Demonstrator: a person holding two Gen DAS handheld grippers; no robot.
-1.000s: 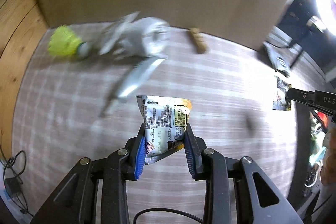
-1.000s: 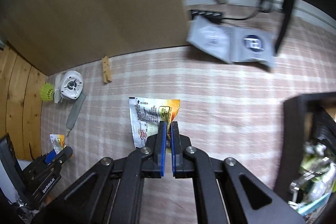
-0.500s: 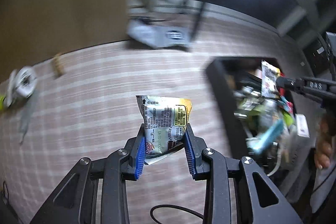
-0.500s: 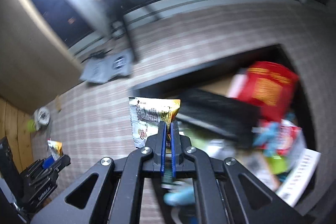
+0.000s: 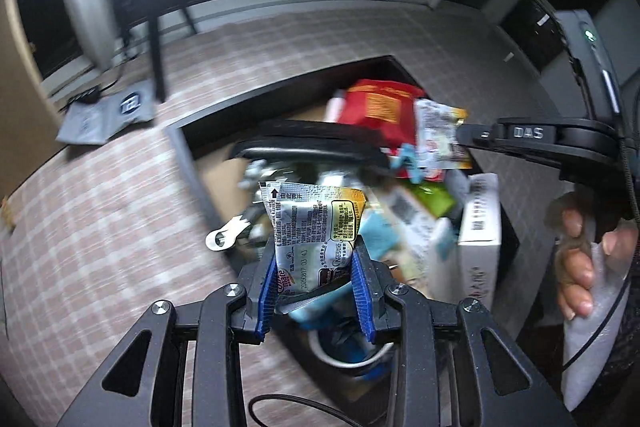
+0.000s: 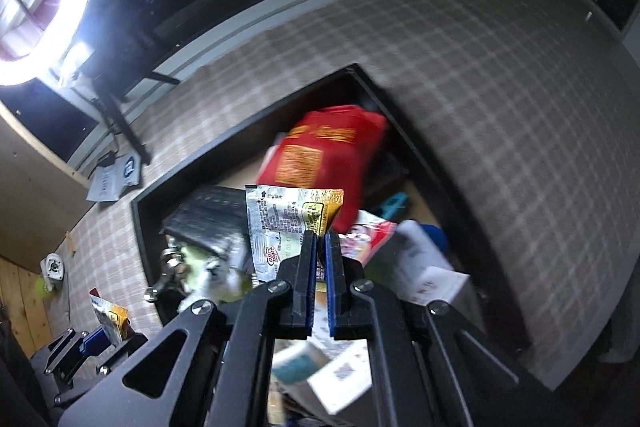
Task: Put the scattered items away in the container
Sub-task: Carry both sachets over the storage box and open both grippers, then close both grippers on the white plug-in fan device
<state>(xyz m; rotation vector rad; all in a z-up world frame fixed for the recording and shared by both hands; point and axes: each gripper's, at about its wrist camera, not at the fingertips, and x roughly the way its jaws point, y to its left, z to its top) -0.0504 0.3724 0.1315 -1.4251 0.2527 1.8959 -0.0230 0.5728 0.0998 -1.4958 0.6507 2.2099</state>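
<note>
My left gripper (image 5: 316, 261) is shut on a silver-and-yellow creamer sachet (image 5: 314, 227) and holds it above the near left edge of the black container (image 5: 188, 147). My right gripper (image 6: 320, 247) is shut on a second, matching sachet (image 6: 286, 223) and holds it over the container (image 6: 138, 227), above a red snack bag (image 6: 324, 155). The right gripper with its sachet (image 5: 438, 139) also shows in the left wrist view, over the container's far side. The left gripper and its sachet (image 6: 108, 319) show at the lower left of the right wrist view.
The container holds a red bag (image 5: 378, 107), a white box (image 5: 480, 219), a black pouch (image 5: 308, 147), a metal wrench (image 5: 228, 233) and several other items. On the checked mat lie a grey pouch (image 5: 104, 115), a white round item (image 6: 54, 265) and a yellow shuttlecock (image 6: 40, 287).
Both grippers swung right from the mat to over the container, each carrying its sachet. The scattered items on the left have dropped out of the left wrist view.
</note>
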